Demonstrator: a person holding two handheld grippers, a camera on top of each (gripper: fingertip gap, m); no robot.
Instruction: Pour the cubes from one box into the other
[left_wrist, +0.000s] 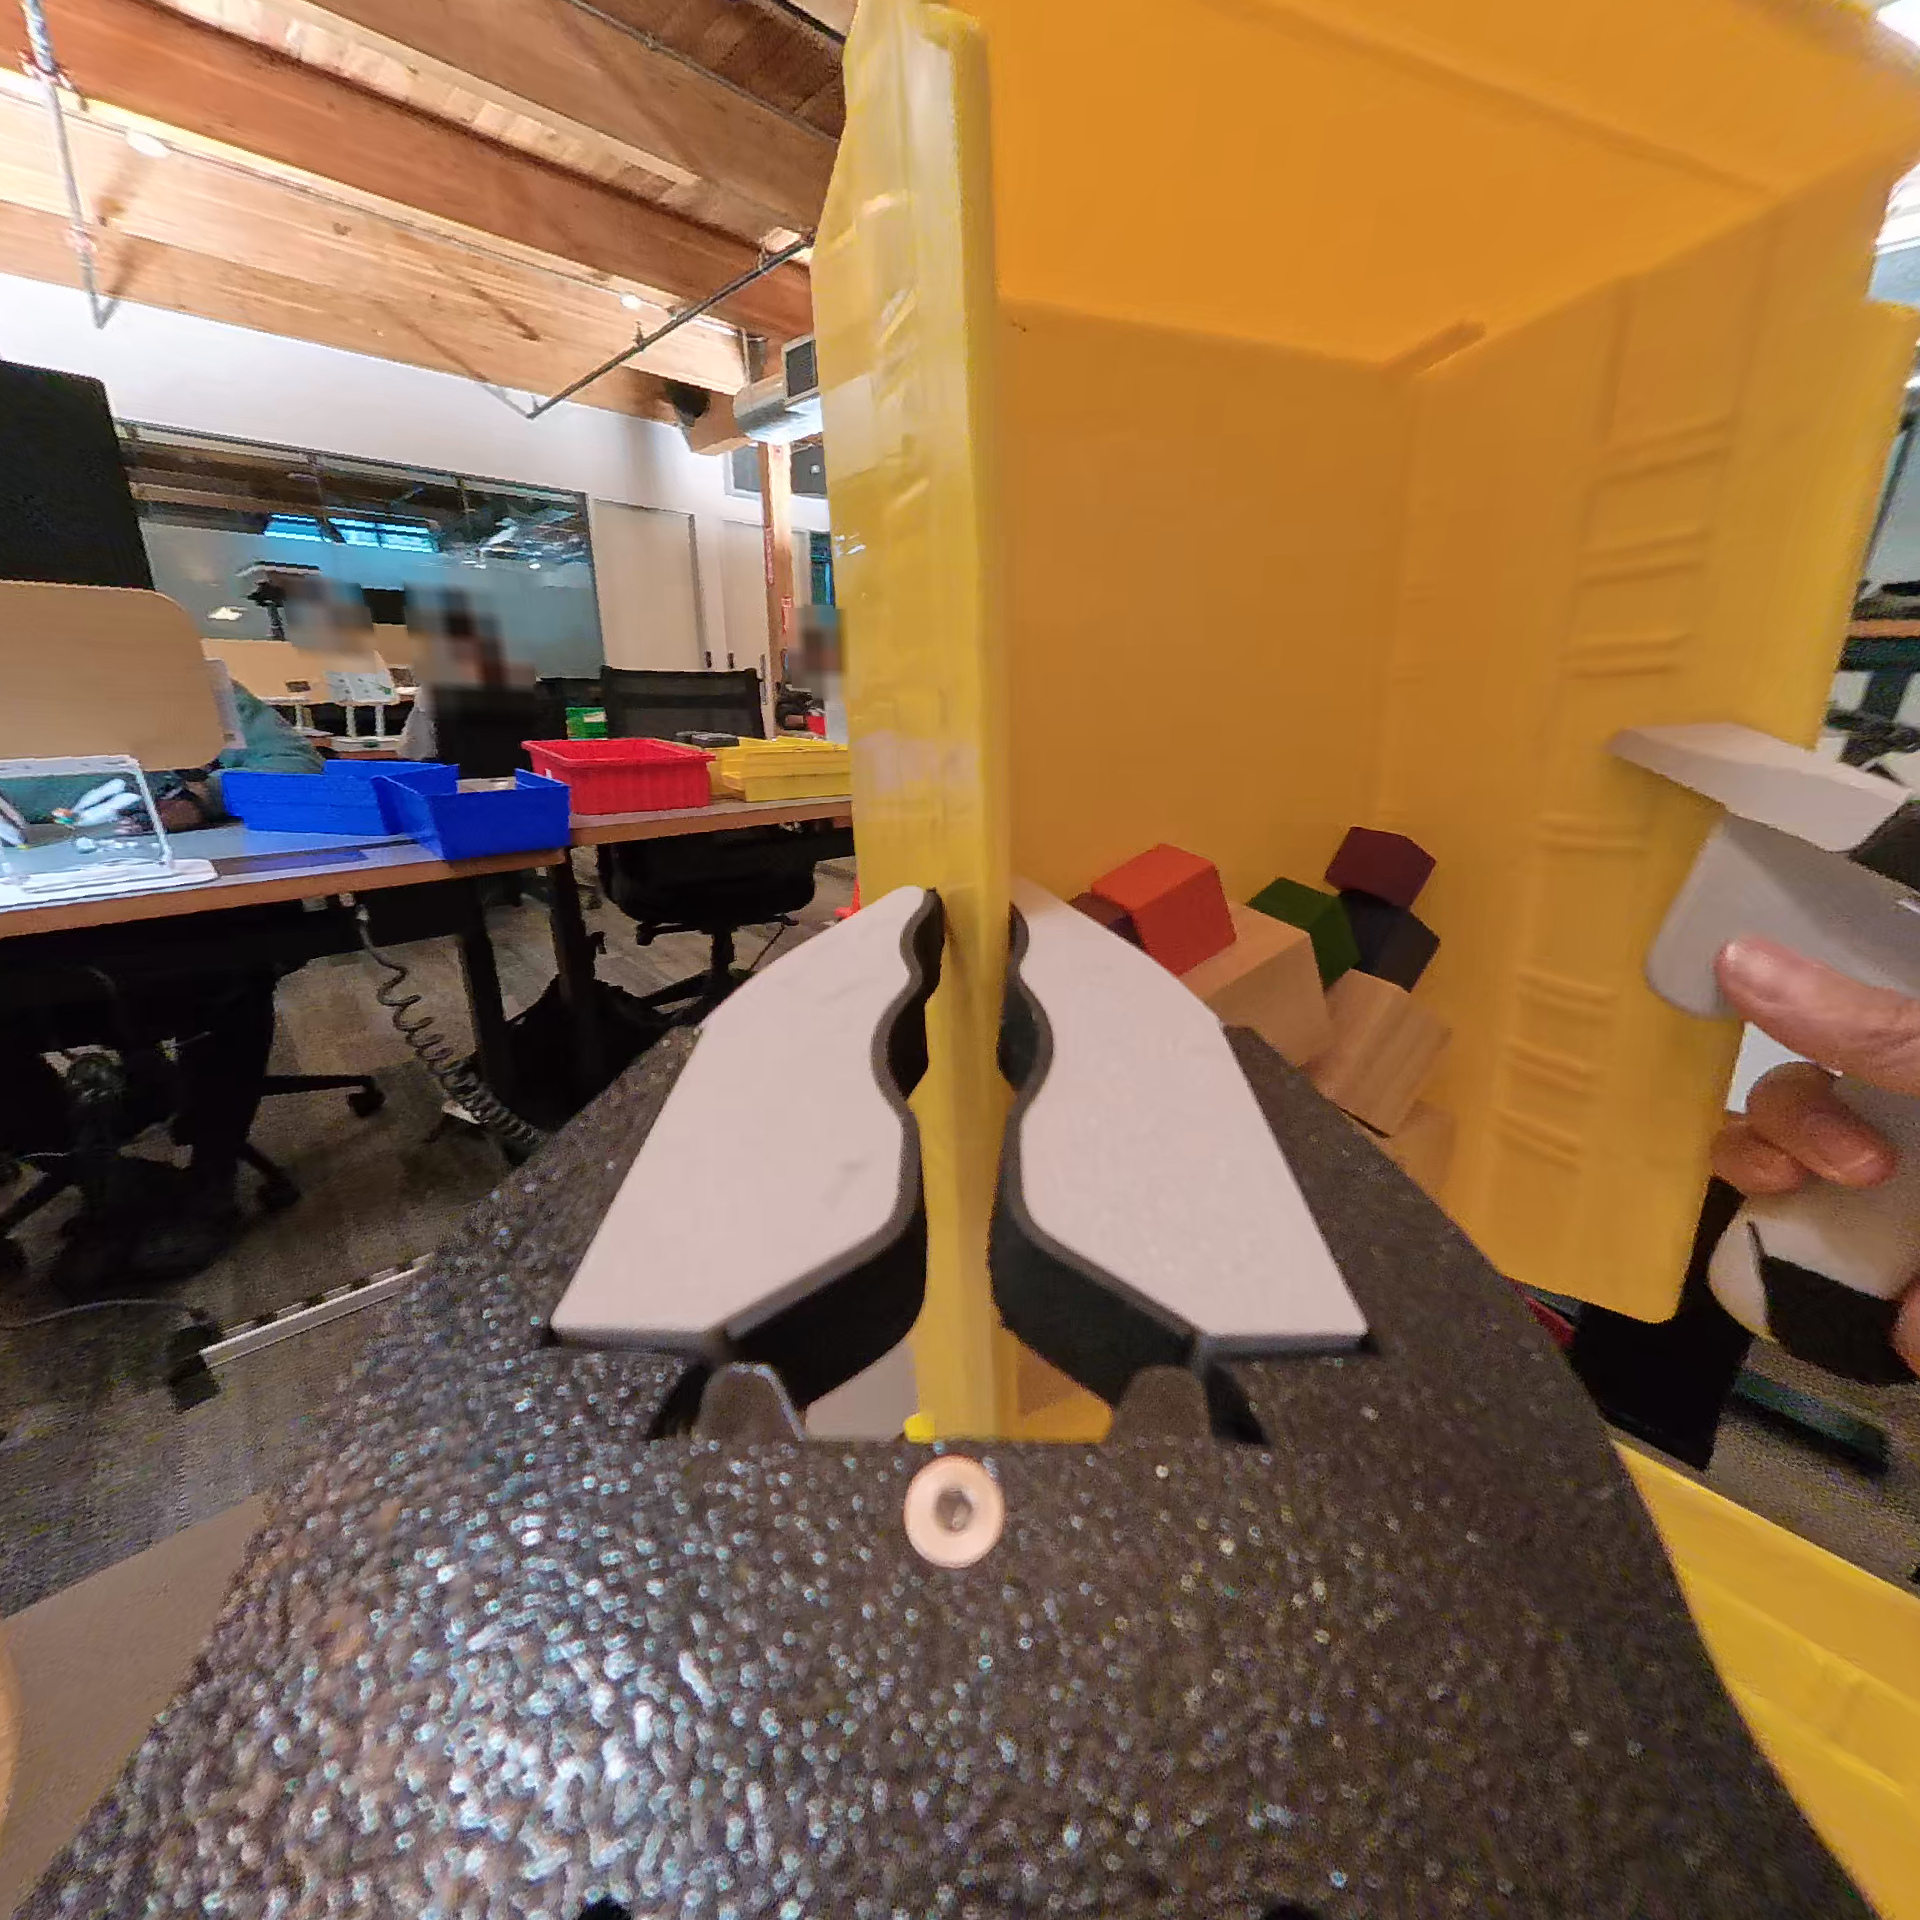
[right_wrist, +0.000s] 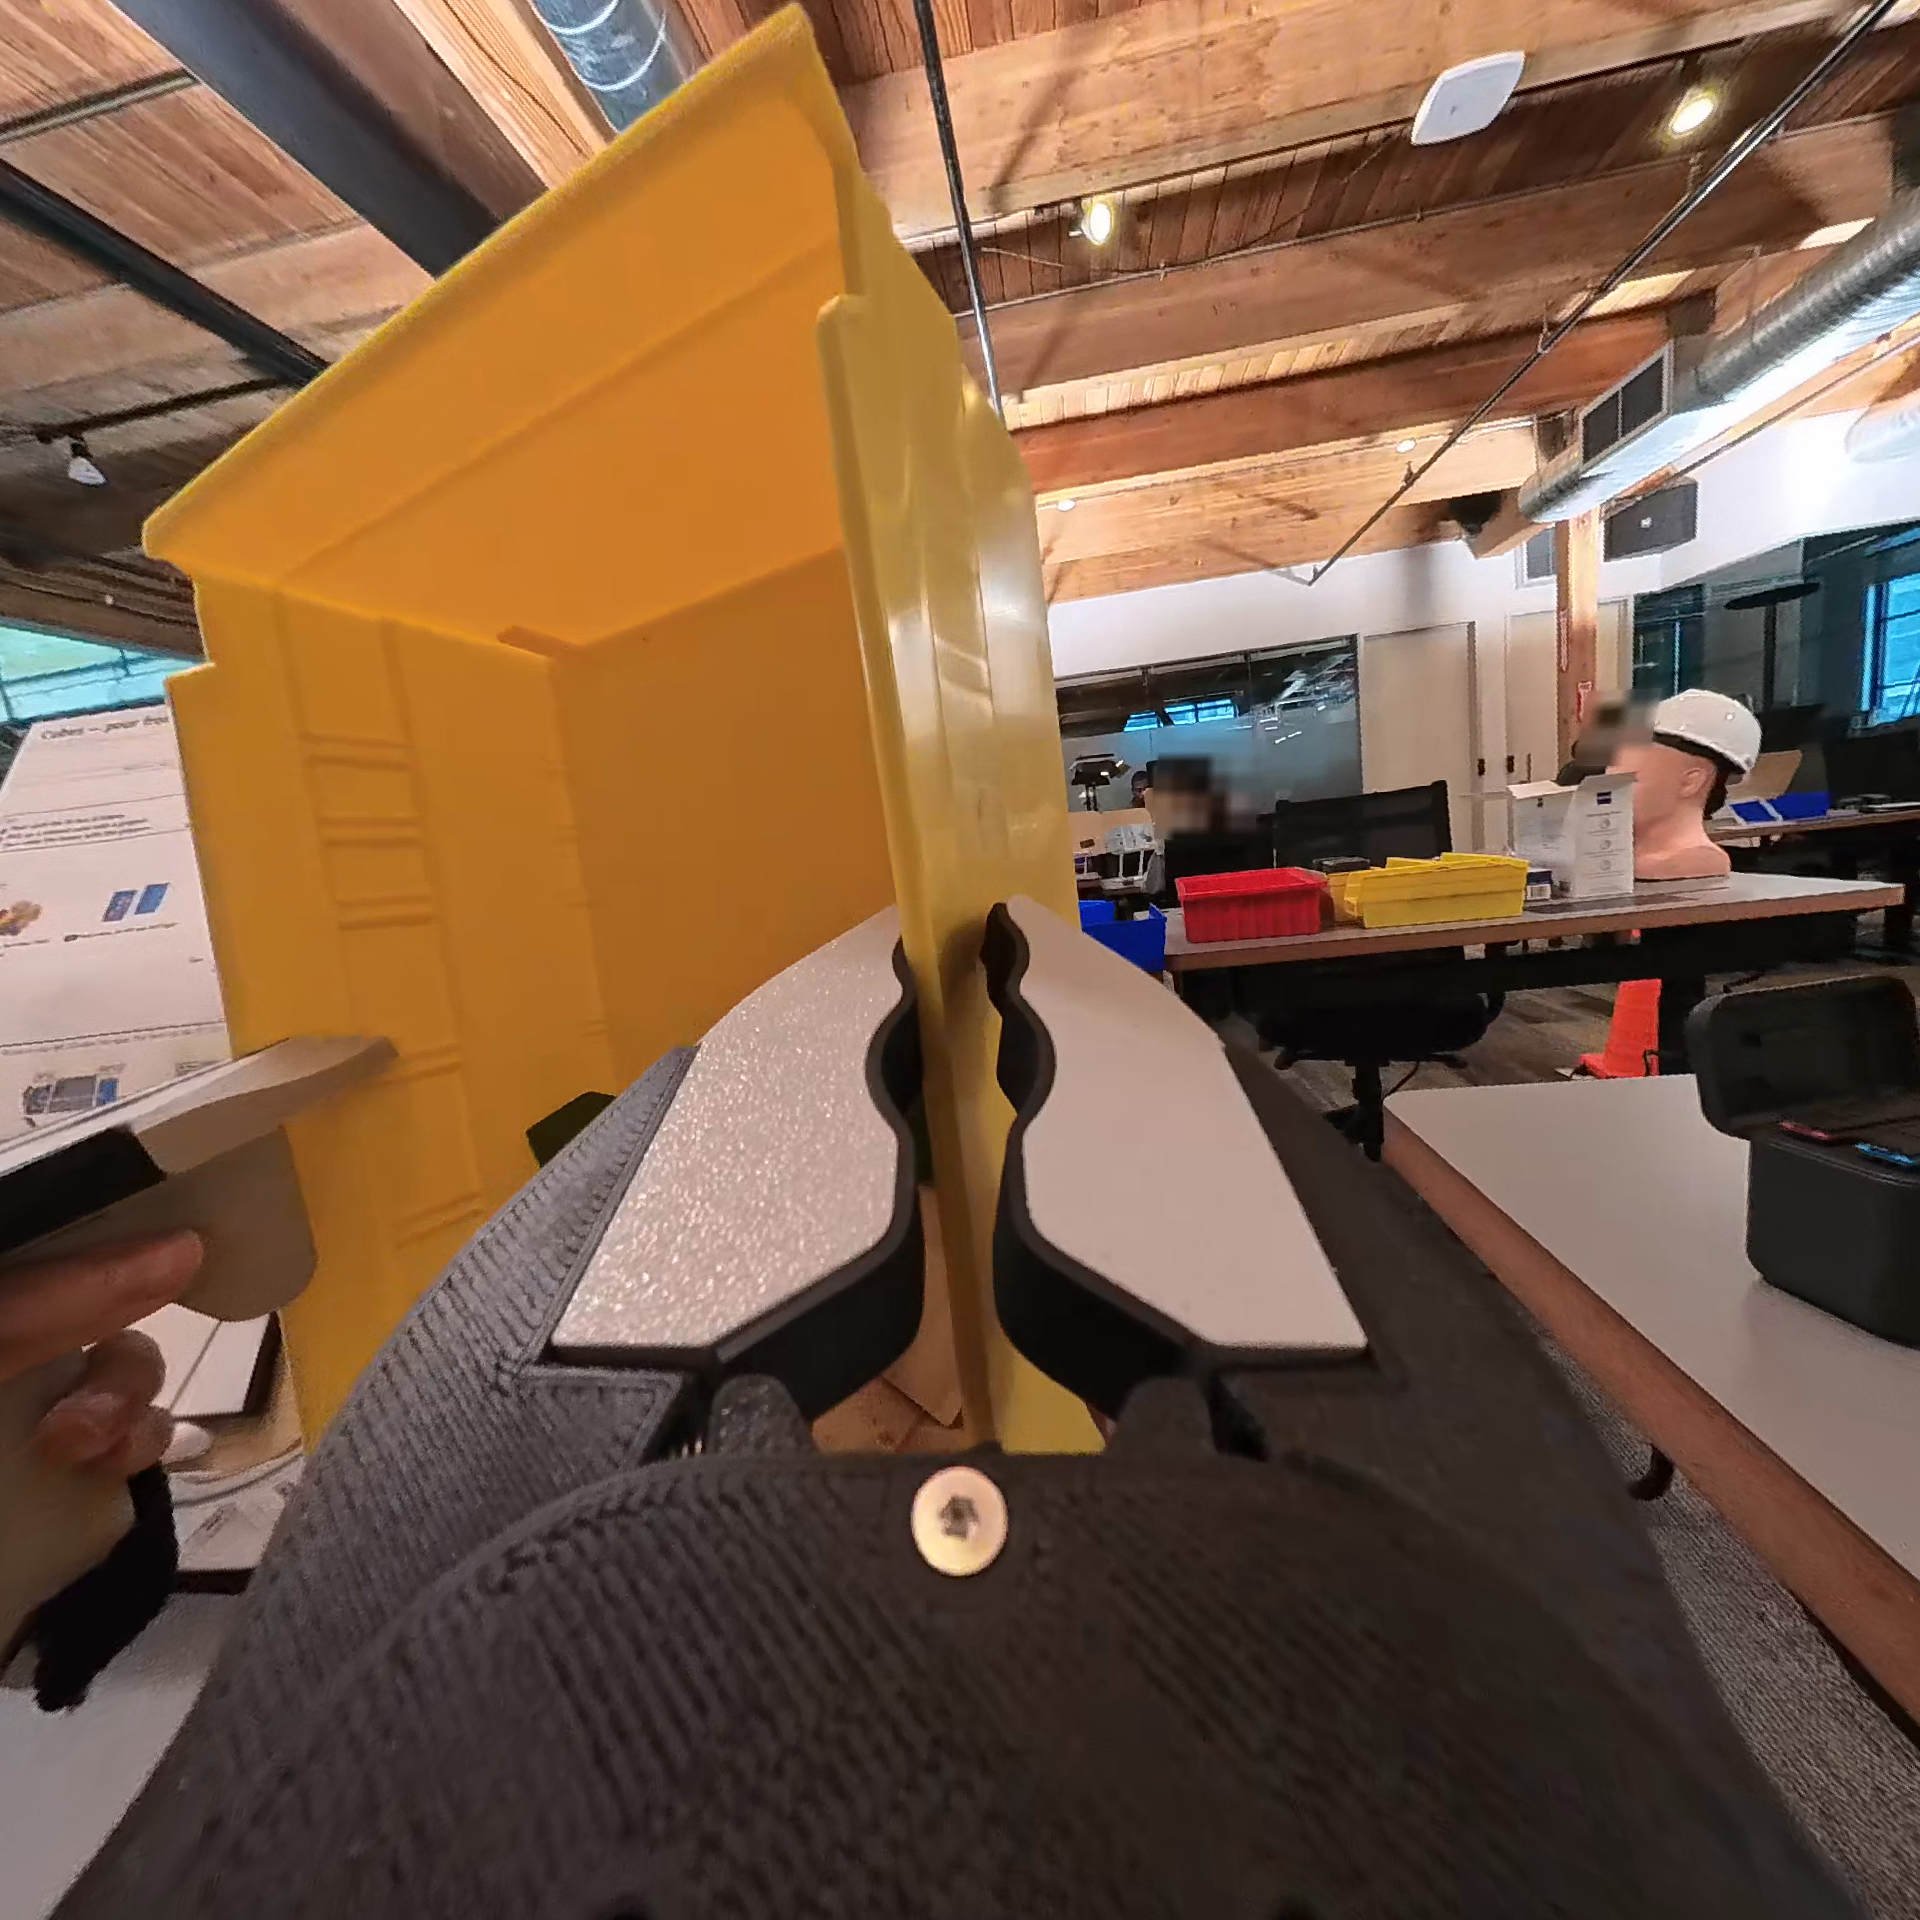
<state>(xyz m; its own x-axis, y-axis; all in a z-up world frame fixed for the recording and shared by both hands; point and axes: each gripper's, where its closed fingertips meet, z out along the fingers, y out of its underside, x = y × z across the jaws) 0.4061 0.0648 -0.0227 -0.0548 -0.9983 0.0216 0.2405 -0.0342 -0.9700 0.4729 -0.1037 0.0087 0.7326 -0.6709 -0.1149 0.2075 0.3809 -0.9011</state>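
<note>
The yellow box (left_wrist: 1299, 582) is held up off the desk and tipped steeply, its cubes (left_wrist: 1262, 961) heaped in the low near corner, so the risk I see is that they slide out in one rush and miss the other box, which probably lies below, out of view. The left claw (left_wrist: 975, 914) is nearly closed, pinching the box's left wall. The right claw (right_wrist: 948, 935) is pressed just as tightly on the opposite wall, so a slip at either thin rim could twist the box.
</note>
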